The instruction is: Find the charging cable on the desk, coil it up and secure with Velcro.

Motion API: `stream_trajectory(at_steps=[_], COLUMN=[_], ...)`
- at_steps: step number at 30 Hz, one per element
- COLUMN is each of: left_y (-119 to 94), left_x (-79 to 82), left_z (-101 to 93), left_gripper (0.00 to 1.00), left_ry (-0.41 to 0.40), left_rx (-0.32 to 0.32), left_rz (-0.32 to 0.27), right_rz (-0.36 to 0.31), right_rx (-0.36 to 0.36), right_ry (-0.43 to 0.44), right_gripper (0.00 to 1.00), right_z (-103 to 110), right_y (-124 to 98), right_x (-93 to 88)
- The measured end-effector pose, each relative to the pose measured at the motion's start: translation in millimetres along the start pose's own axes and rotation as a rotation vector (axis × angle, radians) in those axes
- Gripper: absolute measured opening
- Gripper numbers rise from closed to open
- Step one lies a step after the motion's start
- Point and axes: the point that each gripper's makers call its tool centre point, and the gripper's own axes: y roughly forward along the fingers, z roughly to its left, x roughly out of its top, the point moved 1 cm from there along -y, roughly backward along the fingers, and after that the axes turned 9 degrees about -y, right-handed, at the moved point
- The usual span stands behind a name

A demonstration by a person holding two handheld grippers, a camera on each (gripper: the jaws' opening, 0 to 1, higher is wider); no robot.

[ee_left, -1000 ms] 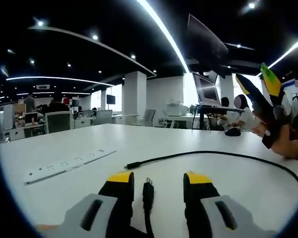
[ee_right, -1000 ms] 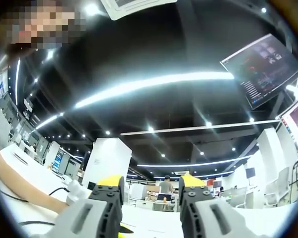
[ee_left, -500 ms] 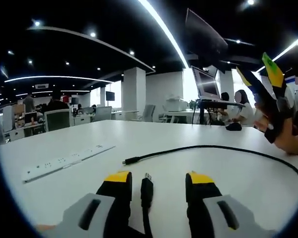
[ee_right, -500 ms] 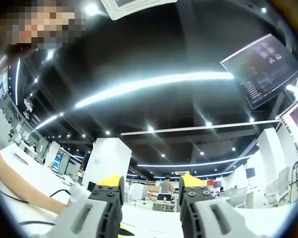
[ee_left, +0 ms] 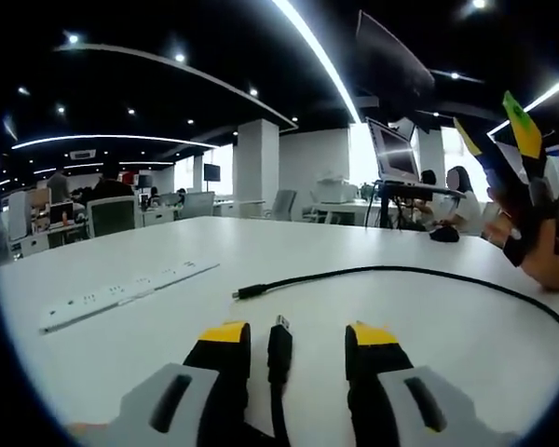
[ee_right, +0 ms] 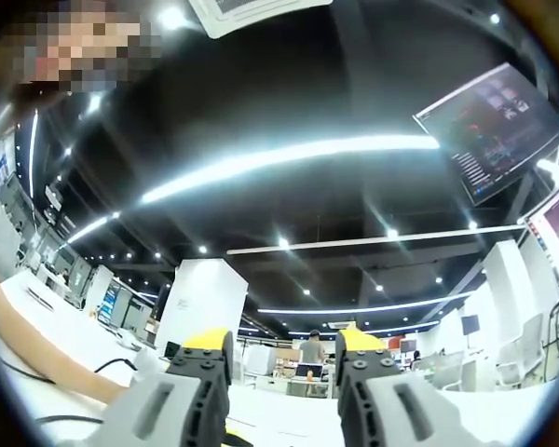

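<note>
A black charging cable (ee_left: 401, 272) lies on the white table (ee_left: 261, 251). Its small plug (ee_left: 240, 293) points left, and the cord arcs away to the right. The cable's USB end (ee_left: 279, 333) rests between the yellow-tipped jaws of my left gripper (ee_left: 298, 340), which stands open and low over the table without clamping it. My right gripper (ee_left: 503, 158) is held up in a hand at the right edge, fingers apart. In the right gripper view, my right gripper (ee_right: 281, 343) points up at the ceiling, open with nothing between its jaws. A stretch of cable (ee_right: 112, 360) shows beyond a forearm (ee_right: 37, 358).
A long white power strip (ee_left: 121, 293) lies on the table to the left. Beyond the far edge are a monitor on a stand (ee_left: 391, 158), office chairs and seated people (ee_left: 452, 196). A dark object (ee_left: 443, 235) sits at the table's far right.
The left gripper view has shifted slightly, and the USB end stays between its jaws. The right gripper's view is almost unchanged.
</note>
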Motion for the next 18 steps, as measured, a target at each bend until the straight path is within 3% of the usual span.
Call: stream_trajectory(at_steps=[18], left_y=[2.1], left_x=[-5.5], left_z=[5.4], left_gripper=[0.28], left_ry=[0.006], left_rx=[0.022], left_rz=[0.020], right_rz=[0.003], right_rx=[0.003], right_ry=[0.002], right_gripper=[0.45], right_z=[1.2], right_y=[0.1], right_x=[-0.8])
